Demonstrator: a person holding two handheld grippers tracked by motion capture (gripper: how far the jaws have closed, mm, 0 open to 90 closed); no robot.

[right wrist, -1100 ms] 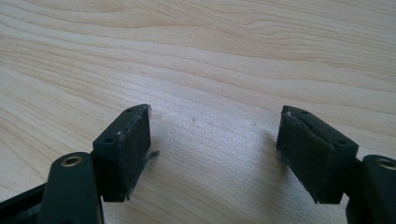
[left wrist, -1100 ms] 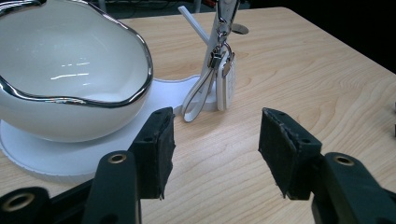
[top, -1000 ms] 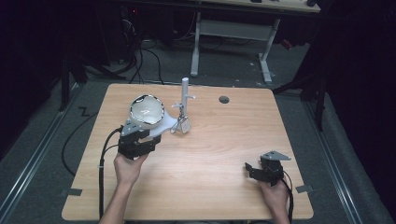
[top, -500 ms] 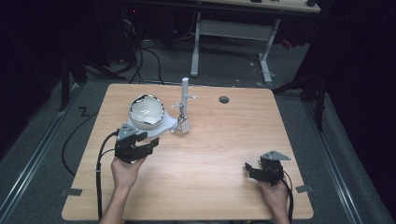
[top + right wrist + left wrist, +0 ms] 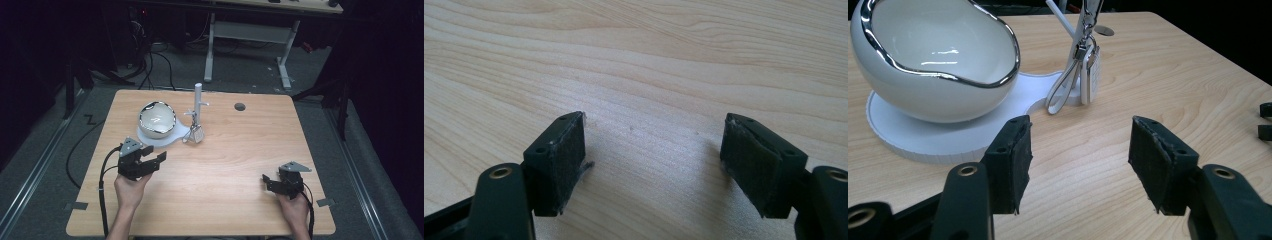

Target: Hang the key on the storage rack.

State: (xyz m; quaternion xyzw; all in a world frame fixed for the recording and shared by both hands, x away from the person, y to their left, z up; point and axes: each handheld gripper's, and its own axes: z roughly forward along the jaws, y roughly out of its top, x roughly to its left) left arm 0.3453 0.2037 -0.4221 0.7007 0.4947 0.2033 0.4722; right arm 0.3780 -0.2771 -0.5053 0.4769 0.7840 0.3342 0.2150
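Approach step: left tool (image 5: 150,161) empty, jaws just widening, aimed at keyring (image 5: 1087,70) on white stand (image 5: 198,107) beside bowl (image 5: 157,119). Right tool (image 5: 272,182) wide, empty (low over counter (image 5: 240,160)). Next: advance, close on ring.

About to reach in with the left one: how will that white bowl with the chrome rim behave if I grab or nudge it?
The bowl looks glossy and glazed, so the pads of the left hand-held gripper may slip. Its rounded underside sits tilted on the white base, so a push could rock it. It looks like ceramic: probably heavy for its size and chippable.
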